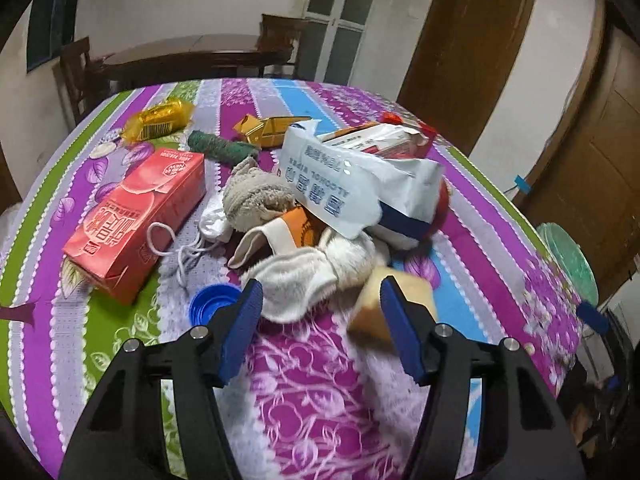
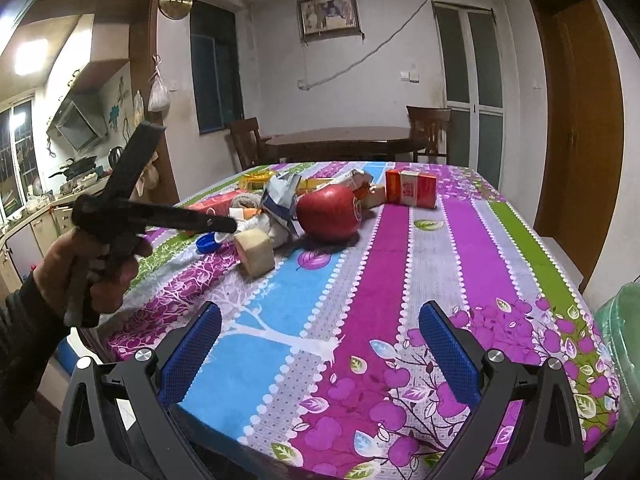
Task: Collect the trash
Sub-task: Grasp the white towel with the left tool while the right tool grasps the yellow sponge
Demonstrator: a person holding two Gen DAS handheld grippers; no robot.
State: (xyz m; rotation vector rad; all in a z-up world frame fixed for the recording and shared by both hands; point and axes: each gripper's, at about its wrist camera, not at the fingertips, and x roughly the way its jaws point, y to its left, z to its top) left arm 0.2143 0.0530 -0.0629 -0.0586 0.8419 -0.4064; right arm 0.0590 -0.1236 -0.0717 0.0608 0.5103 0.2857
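A heap of trash lies on the flowered tablecloth (image 1: 312, 380). It holds a white alcohol-wipes pack (image 1: 340, 184), a red carton (image 1: 136, 216), crumpled white cloths (image 1: 304, 280), a blue bottle cap (image 1: 210, 302), a yellow sponge block (image 1: 408, 292), a yellow wrapper (image 1: 160, 120) and a green roll (image 1: 218, 146). My left gripper (image 1: 320, 300) is open and empty, just in front of the white cloths, its right finger against the sponge. My right gripper (image 2: 320, 332) is open and empty over the near table edge, far from the heap. The sponge (image 2: 256, 250) and a red apple (image 2: 330, 212) show in the right wrist view.
A red and white box (image 2: 412, 188) stands at the far side. A green plastic bag (image 2: 624, 344) hangs by the table's right edge. A dark wooden table with chairs (image 2: 344, 142) stands behind. The hand holding the left gripper (image 2: 100, 256) is at the left.
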